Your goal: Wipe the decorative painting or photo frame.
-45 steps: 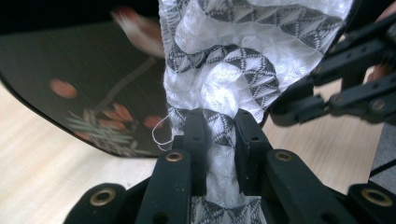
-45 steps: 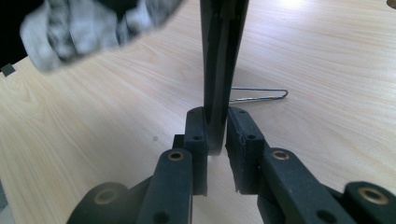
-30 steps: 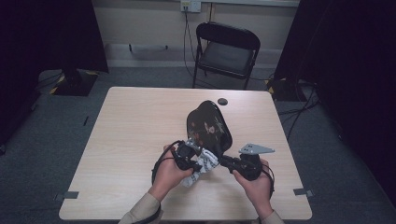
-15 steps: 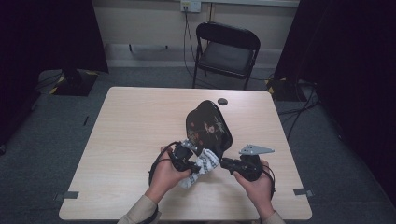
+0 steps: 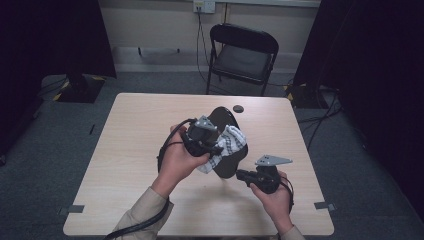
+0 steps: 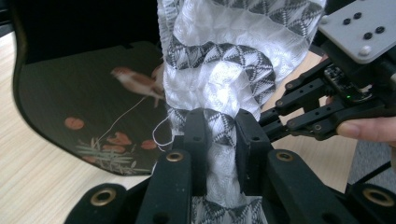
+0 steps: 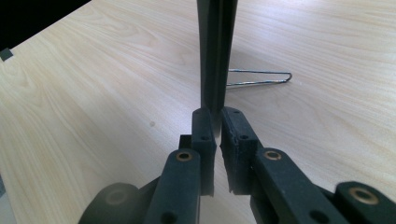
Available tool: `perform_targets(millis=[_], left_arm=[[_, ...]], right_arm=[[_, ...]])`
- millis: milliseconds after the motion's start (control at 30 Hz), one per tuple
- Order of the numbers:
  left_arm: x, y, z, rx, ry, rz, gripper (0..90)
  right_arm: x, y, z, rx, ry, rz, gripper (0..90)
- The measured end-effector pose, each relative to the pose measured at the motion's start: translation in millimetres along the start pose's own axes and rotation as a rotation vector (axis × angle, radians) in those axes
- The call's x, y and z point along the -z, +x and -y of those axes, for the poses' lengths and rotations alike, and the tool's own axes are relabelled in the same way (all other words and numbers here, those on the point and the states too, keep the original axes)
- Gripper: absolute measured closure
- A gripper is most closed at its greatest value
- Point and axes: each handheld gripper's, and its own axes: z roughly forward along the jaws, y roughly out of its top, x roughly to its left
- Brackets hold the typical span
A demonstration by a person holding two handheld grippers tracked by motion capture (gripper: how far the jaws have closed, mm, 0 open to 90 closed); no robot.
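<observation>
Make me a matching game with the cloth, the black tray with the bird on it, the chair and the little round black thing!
Things:
1. white cloth with grey triangle pattern
2. black oval tray painted with a bird
3. black folding chair
4. small round black disc

Places:
A. on the floor beyond the table
B. lying on the table's far edge
C. pinched in the left gripper
D. edge clamped by the right gripper

Pairs: 1-C, 2-D, 3-A, 4-B

A recording studio or lab: black curtains (image 5: pixel 60 40), taped floor marks, lone table (image 5: pixel 135 130), folding chair (image 5: pixel 243 55).
</observation>
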Motion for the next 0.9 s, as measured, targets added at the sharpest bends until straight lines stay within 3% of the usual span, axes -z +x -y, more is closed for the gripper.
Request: perform_targets(millis=[100,400,900], left_arm=[[-6.4,-1.0,1.9,-0.010,0.017,0.008,77.3],[-26.1,-4.1,26.8,-0.002,0.069,0.030,77.3],[-67.1,-2.6,80.7,0.056,0.161,0.082,77.0]], right_arm=[[0.2,0.0,-0.2,0.004,0.004,0.002,83.9],[0.0,-0.2,-0.8,0.005,0.008,0.007,84.5],[0.3,-3.3,-0.4,0.002,0.003,0.021,84.7]])
